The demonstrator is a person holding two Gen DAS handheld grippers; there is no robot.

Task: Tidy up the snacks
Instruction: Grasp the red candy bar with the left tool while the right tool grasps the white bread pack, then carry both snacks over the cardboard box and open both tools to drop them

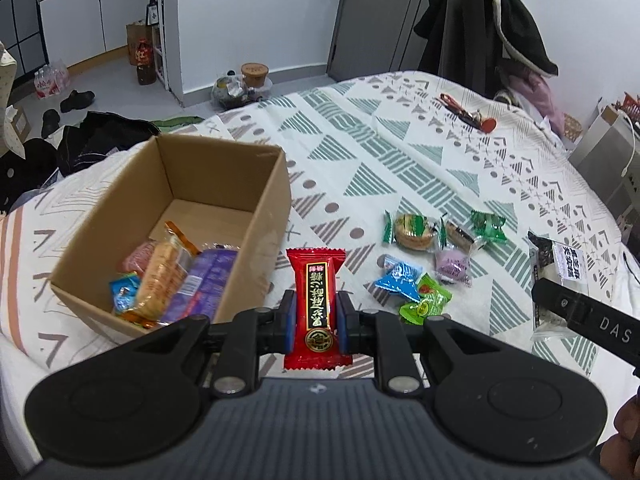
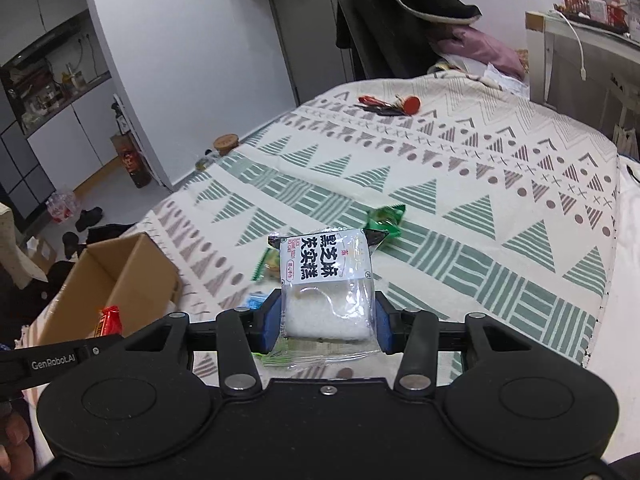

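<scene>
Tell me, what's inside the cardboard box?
In the cardboard box lie a purple packet, an orange-wrapped cake, a small blue candy and something pink. Whatever lies under them is covered.

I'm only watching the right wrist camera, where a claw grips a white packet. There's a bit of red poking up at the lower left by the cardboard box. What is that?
Observer: It is a red packet, gripped in the left claw and held beside the cardboard box.
Operator: I can't see into the box. Anything in it?
Observer: Yes, several snacks lie at its near end, among them an orange packet and a purple packet.
Operator: Is much left outside besides my white packet?
Observer: A cluster lies on the bedspread right of the box, including a blue packet and a round cake in a green wrapper.
</scene>
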